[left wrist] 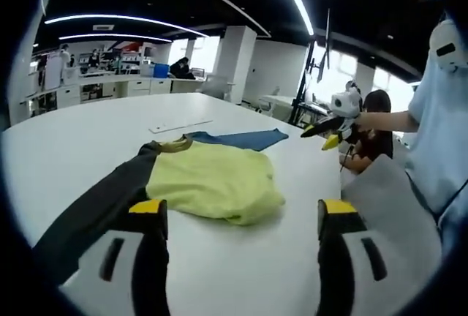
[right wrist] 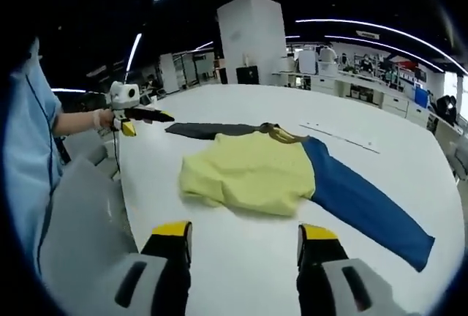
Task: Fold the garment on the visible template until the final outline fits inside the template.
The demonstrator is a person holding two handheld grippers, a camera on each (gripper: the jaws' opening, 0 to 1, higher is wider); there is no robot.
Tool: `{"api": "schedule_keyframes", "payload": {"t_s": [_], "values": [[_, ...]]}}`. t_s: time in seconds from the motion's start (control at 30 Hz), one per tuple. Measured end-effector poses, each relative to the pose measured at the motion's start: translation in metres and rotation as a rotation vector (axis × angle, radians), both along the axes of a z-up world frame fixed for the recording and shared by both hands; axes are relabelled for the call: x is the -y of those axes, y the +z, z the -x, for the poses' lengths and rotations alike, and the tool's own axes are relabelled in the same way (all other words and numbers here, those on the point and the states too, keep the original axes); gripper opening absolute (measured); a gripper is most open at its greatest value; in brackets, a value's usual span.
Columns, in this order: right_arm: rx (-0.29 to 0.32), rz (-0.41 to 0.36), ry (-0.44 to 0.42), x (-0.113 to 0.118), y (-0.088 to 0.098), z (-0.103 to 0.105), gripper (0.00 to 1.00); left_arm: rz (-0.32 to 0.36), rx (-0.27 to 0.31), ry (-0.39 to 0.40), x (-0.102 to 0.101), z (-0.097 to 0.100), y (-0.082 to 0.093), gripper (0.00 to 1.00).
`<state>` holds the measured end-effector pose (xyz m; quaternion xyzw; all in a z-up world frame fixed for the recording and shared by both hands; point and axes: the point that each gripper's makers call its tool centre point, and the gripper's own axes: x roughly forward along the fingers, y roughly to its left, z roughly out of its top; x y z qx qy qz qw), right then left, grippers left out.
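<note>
Each handheld gripper is built the same way: two broad black jaws, each capped with a bright yellow pad at the tip and set into a pale grey-white body with dark slots near the base. The left gripper (left wrist: 241, 217) shows this from close up, and so does the right gripper (right wrist: 245, 237). Seen from across the table, each tool has a rounded white housing on top, slim black jaws and yellow tips. The person (left wrist: 441, 140) holding them wears a light blue short-sleeved top, with a thin dark cord running down its front.
</note>
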<state>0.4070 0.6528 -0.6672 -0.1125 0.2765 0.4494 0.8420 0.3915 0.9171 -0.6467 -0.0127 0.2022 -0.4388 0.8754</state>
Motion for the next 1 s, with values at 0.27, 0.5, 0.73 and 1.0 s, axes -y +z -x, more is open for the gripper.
{"api": "schedule_keyframes", "payload": {"t_s": [0.27,0.5,0.73,1.0], "values": [[0.074,0.101,0.168,-0.048,-0.014,-0.005,0.42,-0.017,0.010,0.006,0.008,0.003,-0.005,0.71],[0.149,0.204,0.318,-0.089,-0.030,-0.011,0.37,-0.042,0.023,0.021,0.008,0.009,-0.006,0.66],[0.179,0.319,0.452,-0.115,-0.052,-0.014,0.37,-0.136,0.038,0.006,0.003,0.016,-0.011,0.66],[0.230,0.349,0.551,-0.145,-0.056,-0.005,0.29,-0.150,0.031,0.037,-0.007,0.024,-0.016,0.66]]}}
